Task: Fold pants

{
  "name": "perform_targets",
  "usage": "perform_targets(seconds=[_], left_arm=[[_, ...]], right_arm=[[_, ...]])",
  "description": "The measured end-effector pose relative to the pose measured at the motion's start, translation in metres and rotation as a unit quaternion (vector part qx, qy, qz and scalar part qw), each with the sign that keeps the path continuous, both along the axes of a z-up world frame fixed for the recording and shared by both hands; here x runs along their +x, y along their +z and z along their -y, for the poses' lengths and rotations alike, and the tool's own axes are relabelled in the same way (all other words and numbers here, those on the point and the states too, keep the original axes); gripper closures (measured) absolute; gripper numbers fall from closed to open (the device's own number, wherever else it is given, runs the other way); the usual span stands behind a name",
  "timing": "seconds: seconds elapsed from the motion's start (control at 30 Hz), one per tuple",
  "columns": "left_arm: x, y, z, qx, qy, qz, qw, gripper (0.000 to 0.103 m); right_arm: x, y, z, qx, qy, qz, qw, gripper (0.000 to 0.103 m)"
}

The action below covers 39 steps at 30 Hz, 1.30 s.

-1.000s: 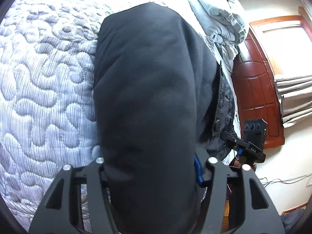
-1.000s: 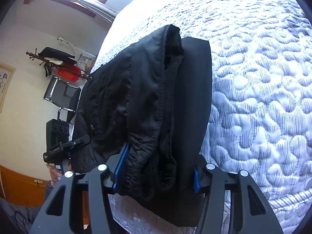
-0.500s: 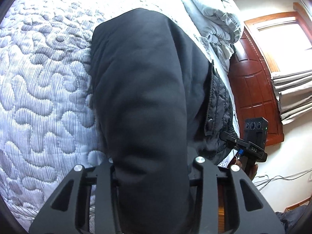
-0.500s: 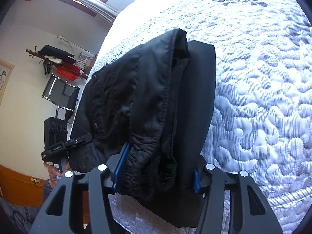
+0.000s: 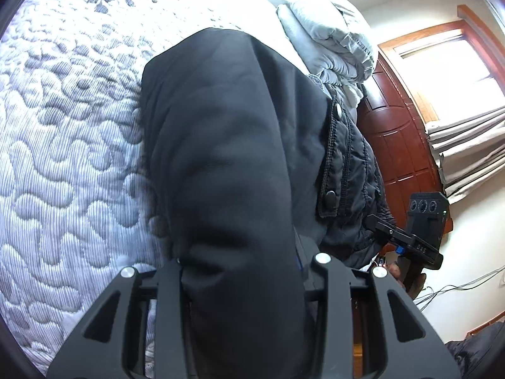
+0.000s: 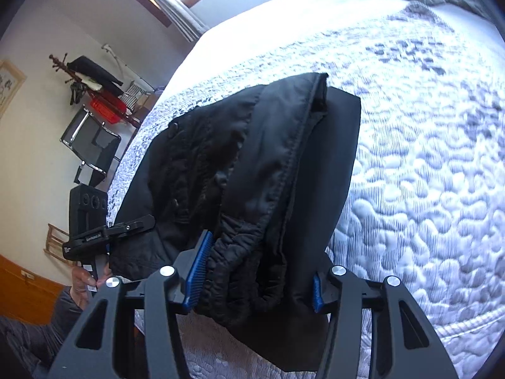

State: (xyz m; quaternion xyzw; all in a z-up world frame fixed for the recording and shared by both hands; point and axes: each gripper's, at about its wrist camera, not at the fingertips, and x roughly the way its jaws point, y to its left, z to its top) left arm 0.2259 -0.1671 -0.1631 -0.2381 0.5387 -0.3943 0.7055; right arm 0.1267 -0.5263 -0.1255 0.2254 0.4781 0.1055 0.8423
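The fingers [image 5: 322,271] of the left gripper [image 5: 243,268] are pinching a thick fold of the black pants [image 5: 221,164], having just closed tighter on the cloth between them. The blue-padded fingers [image 6: 197,271] of the right gripper [image 6: 255,278] are clamping the bunched elastic waistband end. The pants are hanging between both grippers over the near edge of the quilted bed [image 6: 426,164], with grey bedding [image 5: 328,41] lying piled behind them.
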Motion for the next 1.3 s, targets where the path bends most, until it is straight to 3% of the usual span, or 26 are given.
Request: perform_targets(seconds=[0.5,0.67,0.83,0.97,1.3], left_arm=[[0.051,0.029,0.015,-0.013,0.017,0.042,0.9989,0.068],[0.058,0.020,0.009,-0.003,0.020,0.028,0.9994,0.068],[0.060,0.000,-0.001,-0.017,0.026,0.010,0.9995,0.066],[0.057,-0.004,-0.002,-0.007,0.021,0.017,0.9996,0.061],[0.060,-0.012,-0.001,0.030,0.015,0.017,0.9993,0.034]], right_arm=[[0.053,0.025,0.010,0.003,-0.003,0.043,0.999,0.051],[0.073,0.007,0.016,0.029,-0.003,0.019,0.999,0.051],[0.077,-0.020,0.026,0.038,-0.024,-0.012,0.999,0.050],[0.075,-0.030,0.031,0.039,-0.028,-0.017,0.999,0.050],[0.074,-0.058,0.055,0.076,-0.048,-0.035,0.995,0.031]])
